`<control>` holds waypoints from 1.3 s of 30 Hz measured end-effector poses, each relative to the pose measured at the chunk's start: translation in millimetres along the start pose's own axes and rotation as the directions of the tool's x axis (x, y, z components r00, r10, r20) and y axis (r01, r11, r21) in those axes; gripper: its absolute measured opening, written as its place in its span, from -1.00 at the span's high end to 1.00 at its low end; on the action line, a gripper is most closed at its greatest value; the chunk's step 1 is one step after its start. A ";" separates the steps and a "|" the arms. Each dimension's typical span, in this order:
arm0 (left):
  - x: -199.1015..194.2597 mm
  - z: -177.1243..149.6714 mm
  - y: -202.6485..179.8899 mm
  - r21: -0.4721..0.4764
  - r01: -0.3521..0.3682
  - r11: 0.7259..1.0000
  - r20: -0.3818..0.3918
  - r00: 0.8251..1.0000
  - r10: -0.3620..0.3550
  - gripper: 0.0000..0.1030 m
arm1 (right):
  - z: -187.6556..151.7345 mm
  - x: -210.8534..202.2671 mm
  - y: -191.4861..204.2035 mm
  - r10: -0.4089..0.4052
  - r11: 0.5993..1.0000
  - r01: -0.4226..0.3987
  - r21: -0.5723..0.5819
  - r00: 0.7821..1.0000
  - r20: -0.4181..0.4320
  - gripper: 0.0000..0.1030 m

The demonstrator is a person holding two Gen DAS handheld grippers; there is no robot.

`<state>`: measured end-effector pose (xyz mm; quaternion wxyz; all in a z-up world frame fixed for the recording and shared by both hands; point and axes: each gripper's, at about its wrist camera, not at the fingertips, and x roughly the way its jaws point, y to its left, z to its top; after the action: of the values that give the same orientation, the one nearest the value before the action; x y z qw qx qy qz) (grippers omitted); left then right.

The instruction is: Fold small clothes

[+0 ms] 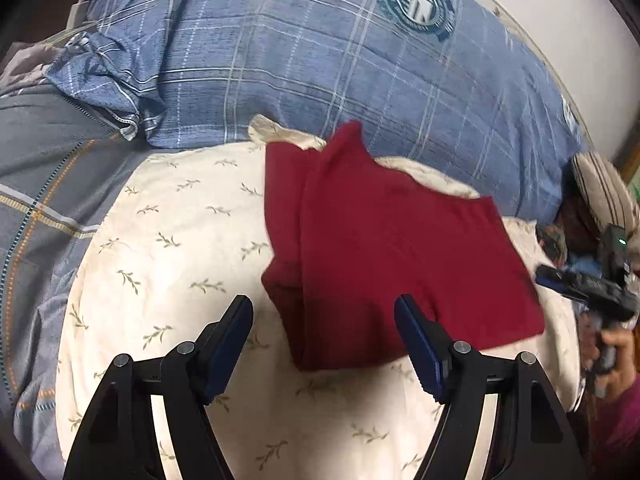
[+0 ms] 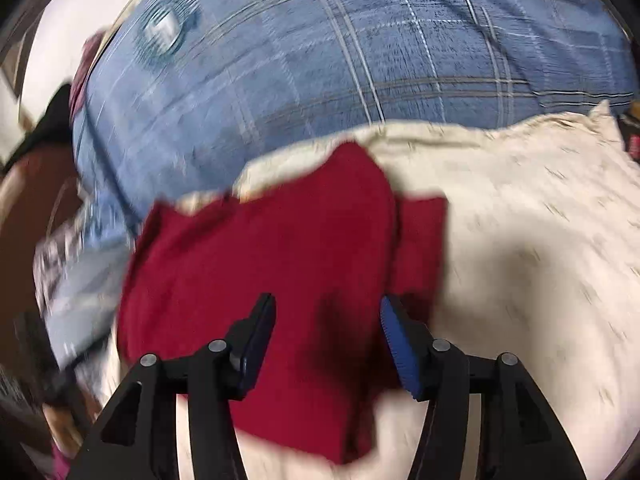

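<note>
Red garment (image 1: 384, 248) lies folded on the cream leaf-print pillow (image 1: 176, 240), just ahead of my left gripper (image 1: 324, 320) and a bit to its right; directly under and ahead of my right gripper (image 2: 326, 320). Both grippers spread, nothing pinched: left fingers have pillow and the garment's near corner showing between them, right has only red cloth below the gap, pads not pressing as far as I can tell (right view is blurred).

Risks from here, imo:
- Top layer looks loose w/ a narrower layer sticking out on one side. If I drag a finger across it, the fold slides open.
- Pillow is soft and domed, so pressing down on one edge could tip or skew the stack toward the blue plaid bedding (image 1: 320, 60) beyond it.
- Grabbing only the top ply at the near edge would peel it back instead of folding the whole thing.

Pose: both tools pitched steeply down toward the bed, fingers roughly level w/ each other. From the left view my right hand (image 1: 612, 352) on its handle sits at far right, beside the garment's right edge.
</note>
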<state>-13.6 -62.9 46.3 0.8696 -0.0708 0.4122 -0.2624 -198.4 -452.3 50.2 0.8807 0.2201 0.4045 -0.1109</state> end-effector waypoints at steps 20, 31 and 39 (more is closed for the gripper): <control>12.9 -9.1 11.7 0.044 0.007 0.999 -0.057 0.998 -0.004 -0.38 | -31.4 -8.2 -11.4 -0.147 0.988 0.148 -0.036 0.988 0.036 0.90; 0.5 -7.5 15.1 -0.013 0.007 1.000 -0.003 1.000 -0.007 -0.38 | -2.4 -38.5 52.0 0.012 0.999 -0.008 -0.048 0.995 0.096 0.31; -1.6 -9.2 11.7 -0.002 -0.058 0.998 0.006 0.998 0.058 -0.38 | 32.0 72.8 178.6 0.081 0.959 -0.080 -0.271 0.997 -0.008 0.31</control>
<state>-16.7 -51.2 37.4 0.8781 -0.0603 0.4116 -0.2364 -63.3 -311.9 66.5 0.9070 0.1135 0.4051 -0.0190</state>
